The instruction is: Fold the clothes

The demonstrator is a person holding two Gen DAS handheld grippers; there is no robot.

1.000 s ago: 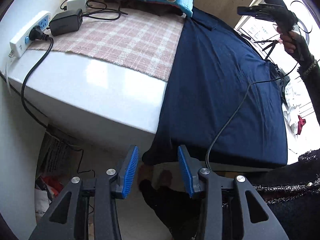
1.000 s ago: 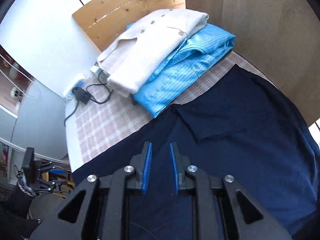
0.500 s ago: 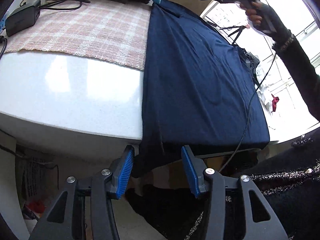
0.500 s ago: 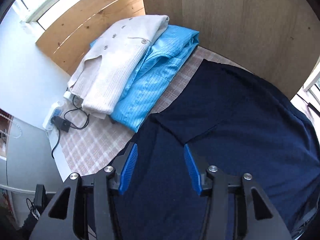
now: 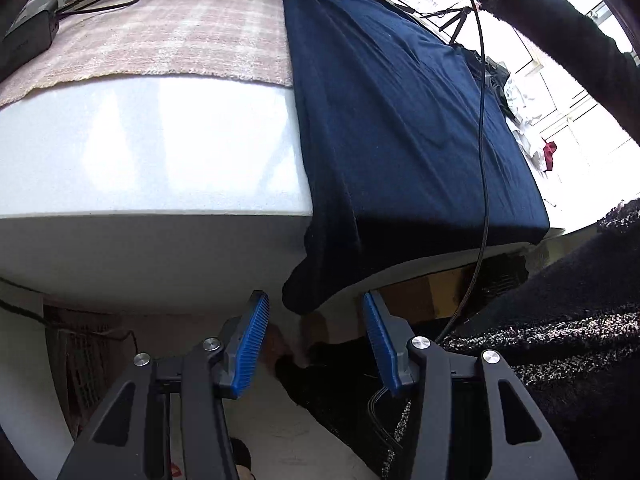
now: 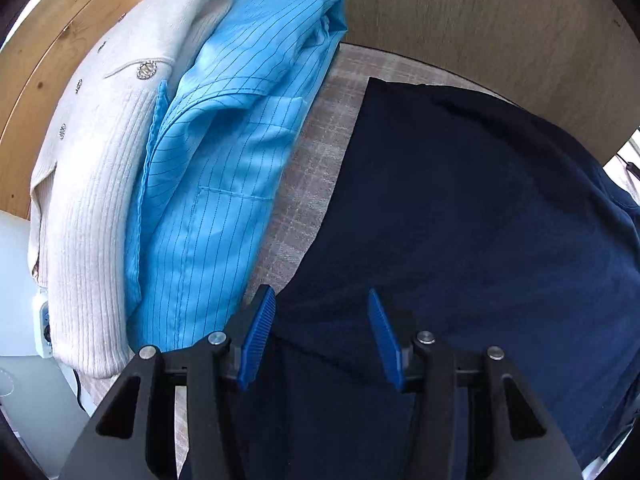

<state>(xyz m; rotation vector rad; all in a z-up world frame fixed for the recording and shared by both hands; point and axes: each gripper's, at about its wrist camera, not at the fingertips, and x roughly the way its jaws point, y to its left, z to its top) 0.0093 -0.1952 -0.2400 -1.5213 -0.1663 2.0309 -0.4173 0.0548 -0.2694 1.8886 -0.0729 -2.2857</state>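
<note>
A navy garment (image 5: 400, 128) lies spread flat on the right half of the white table (image 5: 160, 152). Its near left corner (image 5: 304, 292) droops over the table's front edge. My left gripper (image 5: 318, 336) is open just below that hanging corner, and its blue pads do not touch the cloth. At the garment's far end, my right gripper (image 6: 320, 336) hovers open above the navy garment (image 6: 460, 240), close beside the folded blue shirt. Nothing is pinched between its pads.
A folded cream cardigan (image 6: 100, 200) and a folded blue striped shirt (image 6: 224, 160) are stacked at the back left on a plaid cloth (image 5: 180, 32). A black adapter (image 5: 28, 36) sits far left. A black cable (image 5: 482, 120) hangs across the garment. A wooden panel (image 6: 480, 12) backs the table.
The right gripper's jaws went from nearly shut to open, and it dropped closer to the garment's far end beside the blue shirt. The left gripper sank toward the hanging corner.
</note>
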